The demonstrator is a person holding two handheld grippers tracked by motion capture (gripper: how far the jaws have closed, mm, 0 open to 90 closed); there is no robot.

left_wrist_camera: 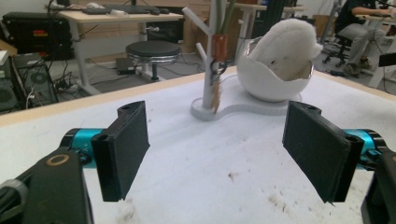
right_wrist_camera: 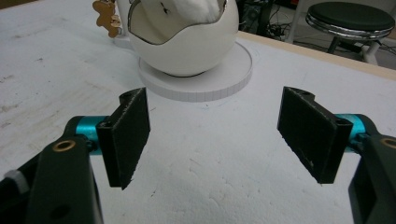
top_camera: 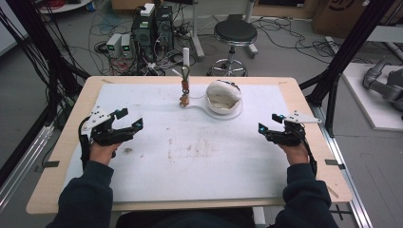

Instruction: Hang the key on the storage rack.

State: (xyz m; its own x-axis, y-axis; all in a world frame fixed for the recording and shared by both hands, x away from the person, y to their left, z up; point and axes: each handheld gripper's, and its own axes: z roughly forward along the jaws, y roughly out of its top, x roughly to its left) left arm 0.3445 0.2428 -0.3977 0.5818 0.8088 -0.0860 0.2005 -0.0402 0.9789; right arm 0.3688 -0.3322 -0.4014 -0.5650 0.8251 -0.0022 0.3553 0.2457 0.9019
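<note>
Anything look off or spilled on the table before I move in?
Brown smudges stain the white mat near its middle, more like old marks than a fresh spill. The egg-shaped bowl and small tree stand sit upright on their base.

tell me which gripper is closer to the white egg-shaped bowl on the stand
Right. The right gripper sits just right of and nearer the person than the egg-shaped bowl. The left gripper is farther off, toward the table's left side. Both are open and empty.
</note>
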